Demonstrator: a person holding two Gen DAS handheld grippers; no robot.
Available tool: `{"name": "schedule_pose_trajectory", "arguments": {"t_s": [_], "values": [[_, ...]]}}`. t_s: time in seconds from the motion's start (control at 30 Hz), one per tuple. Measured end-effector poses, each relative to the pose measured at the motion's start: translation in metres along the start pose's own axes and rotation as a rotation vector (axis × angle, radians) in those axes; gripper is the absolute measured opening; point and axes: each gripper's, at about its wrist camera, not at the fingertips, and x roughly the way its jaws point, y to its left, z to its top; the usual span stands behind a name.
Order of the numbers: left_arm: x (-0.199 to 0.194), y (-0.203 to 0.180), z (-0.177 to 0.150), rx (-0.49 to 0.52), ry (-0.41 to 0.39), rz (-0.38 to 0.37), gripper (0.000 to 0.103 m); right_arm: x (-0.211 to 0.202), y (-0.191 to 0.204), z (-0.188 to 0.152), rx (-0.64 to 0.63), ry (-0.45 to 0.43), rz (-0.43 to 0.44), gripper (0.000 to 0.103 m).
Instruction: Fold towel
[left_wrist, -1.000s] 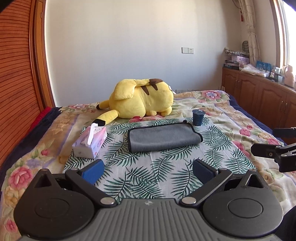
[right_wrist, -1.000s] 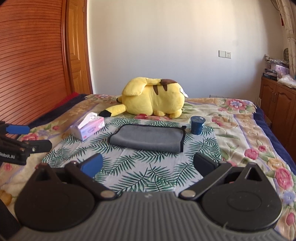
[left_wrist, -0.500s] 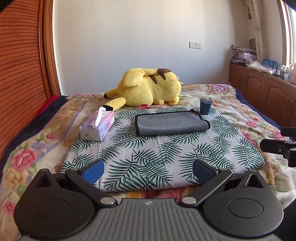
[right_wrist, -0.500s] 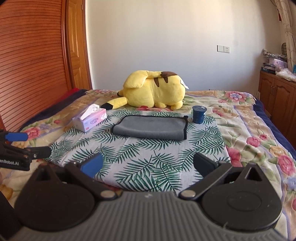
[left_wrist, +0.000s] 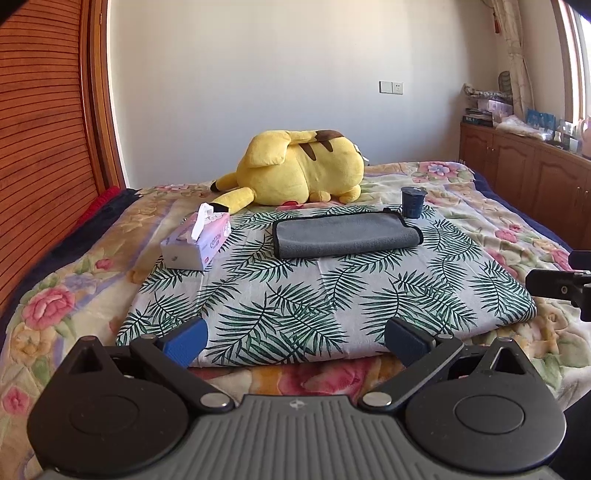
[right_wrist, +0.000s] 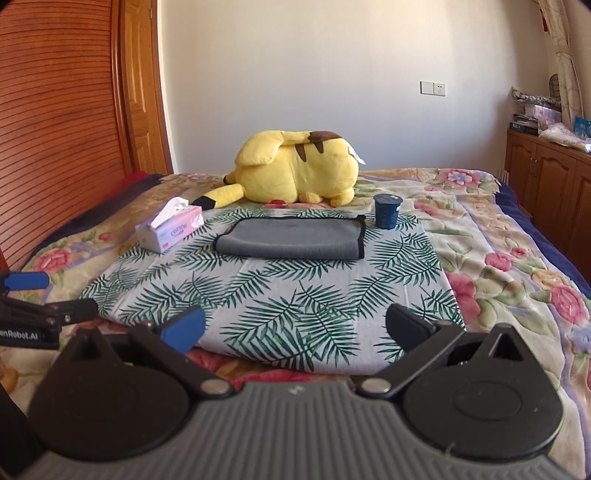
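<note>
Left wrist view: the left tongs (left_wrist: 295, 341) gape wide and empty, level at the leaf-print cloth's (left_wrist: 317, 299) near edge, the folded grey towel (left_wrist: 345, 234) well ahead; right wrist view: the right tongs (right_wrist: 295, 328) likewise wide, towel (right_wrist: 291, 240) ahead across open cloth.

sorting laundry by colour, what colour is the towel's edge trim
Black trim on the grey towel, clearest in the right wrist view.

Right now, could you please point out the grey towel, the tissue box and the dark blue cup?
grey towel (left_wrist: 345, 234), left wrist view, top surface.
tissue box (left_wrist: 197, 243), left wrist view, pink top.
dark blue cup (right_wrist: 386, 213), right wrist view, side wall.
</note>
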Motion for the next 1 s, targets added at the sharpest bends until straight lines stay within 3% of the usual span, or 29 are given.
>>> {"name": "schedule_pose_trajectory", "arguments": {"t_s": [1.0], "values": [[-0.015,0.007,0.001,-0.047,-0.131,0.010,0.085,-0.019,-0.007,-0.002,0.010,-0.172,-0.089,0.103]]}}
